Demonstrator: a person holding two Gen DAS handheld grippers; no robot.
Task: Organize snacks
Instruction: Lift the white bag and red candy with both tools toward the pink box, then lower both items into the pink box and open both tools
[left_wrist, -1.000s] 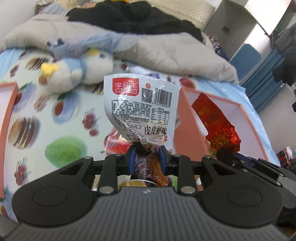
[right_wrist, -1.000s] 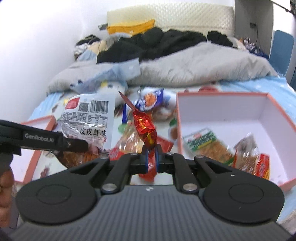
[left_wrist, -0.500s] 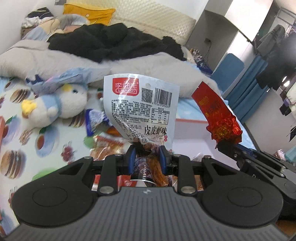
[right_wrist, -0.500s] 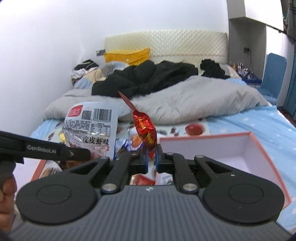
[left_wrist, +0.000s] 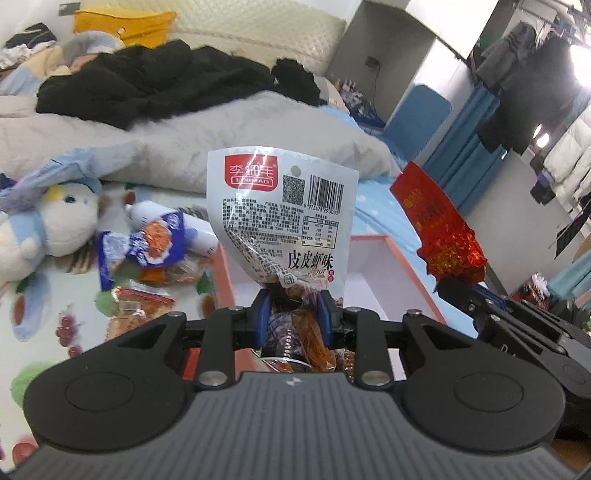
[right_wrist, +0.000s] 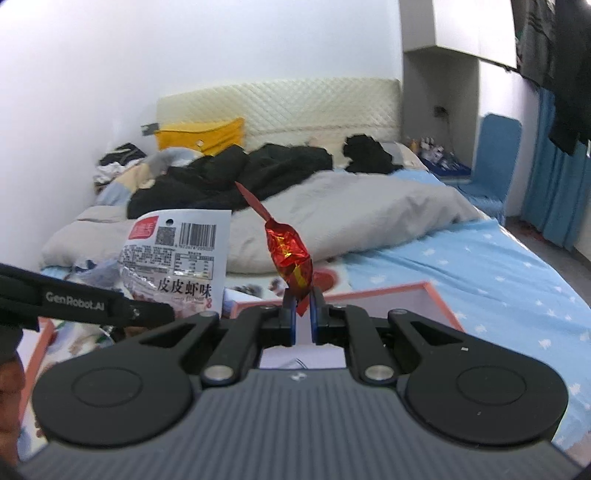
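My left gripper (left_wrist: 293, 308) is shut on a white snack packet (left_wrist: 282, 218) with a red logo and barcode, held upright above the bed. The packet also shows in the right wrist view (right_wrist: 177, 254). My right gripper (right_wrist: 300, 309) is shut on a red foil candy (right_wrist: 290, 254), also seen in the left wrist view (left_wrist: 439, 232) to the right of the packet. An orange-rimmed white box (left_wrist: 402, 266) lies just beyond both grippers; its rim shows in the right wrist view (right_wrist: 439, 299). Loose snacks (left_wrist: 155, 243) lie on the sheet to the left.
A plush toy (left_wrist: 48, 225) lies at the left. A grey duvet (right_wrist: 369, 218) and black clothes (right_wrist: 258, 166) cover the far bed. A second orange box edge (right_wrist: 33, 354) is at the left. A blue chair (right_wrist: 495, 162) stands at the right.
Both grippers have risen and tilted up with their snacks. The box interior has dropped from the right wrist view, and the left view has swung right toward the box.
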